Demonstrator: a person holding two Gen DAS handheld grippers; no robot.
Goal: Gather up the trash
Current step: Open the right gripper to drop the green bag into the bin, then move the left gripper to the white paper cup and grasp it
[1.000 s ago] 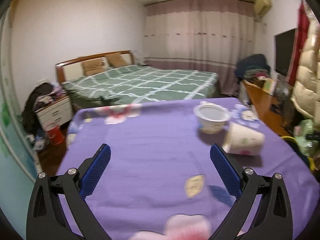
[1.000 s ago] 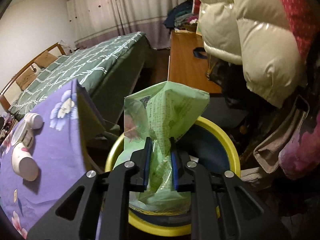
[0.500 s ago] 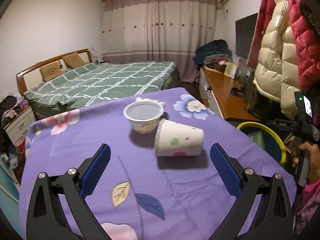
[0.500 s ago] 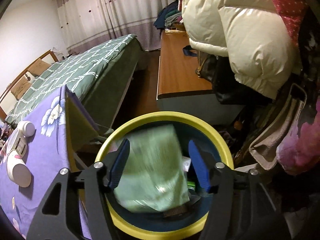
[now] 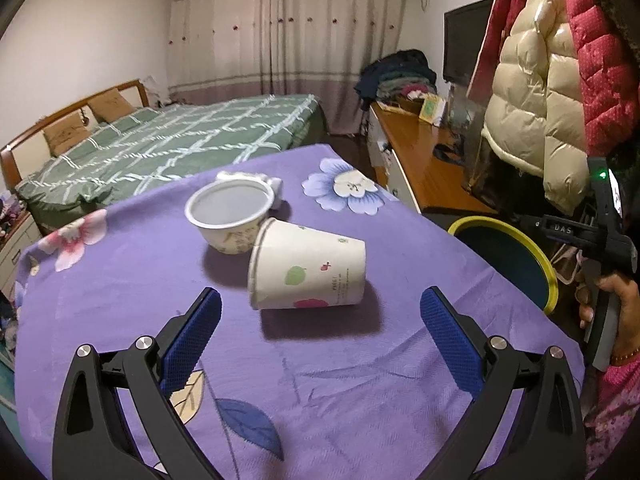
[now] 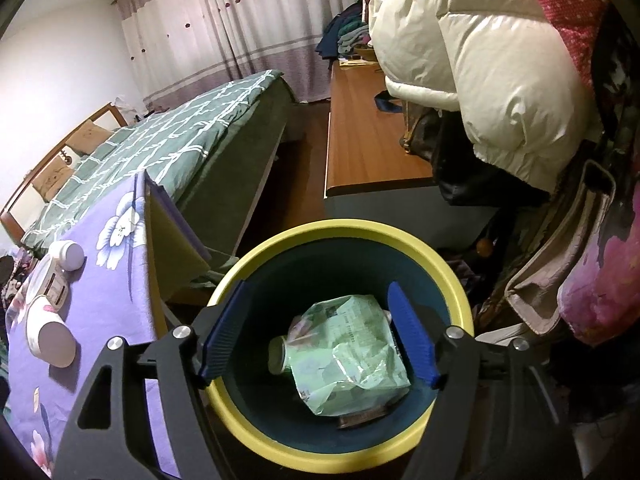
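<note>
A white paper cup (image 5: 308, 270) with fruit prints lies on its side on the purple flowered tablecloth (image 5: 360, 380), touching a white bowl (image 5: 230, 216) behind it. My left gripper (image 5: 318, 334) is open, its blue pads just short of the cup on either side. My right gripper (image 6: 318, 334) hangs over the yellow-rimmed bin (image 6: 344, 236), its jaws opening with nothing pressed between them. The green plastic bag (image 6: 352, 356) lies at the bottom of the bin, far below the pads, beside a small jar (image 6: 280, 356). The cup (image 6: 50, 340) and bowl (image 6: 48, 280) also show at the left of the right wrist view.
The bin (image 5: 504, 256) stands on the floor off the table's right edge, where a person's hand (image 5: 616, 312) holds the other gripper. A wooden desk (image 6: 360, 148), hanging puffy coats (image 6: 480, 52) and bags crowd the right. A green checked bed (image 5: 172, 152) lies behind the table.
My right gripper opened and the green bag dropped into the bin. My left gripper swung right across the table, bringing the cup and bowl in front of its open jaws.
</note>
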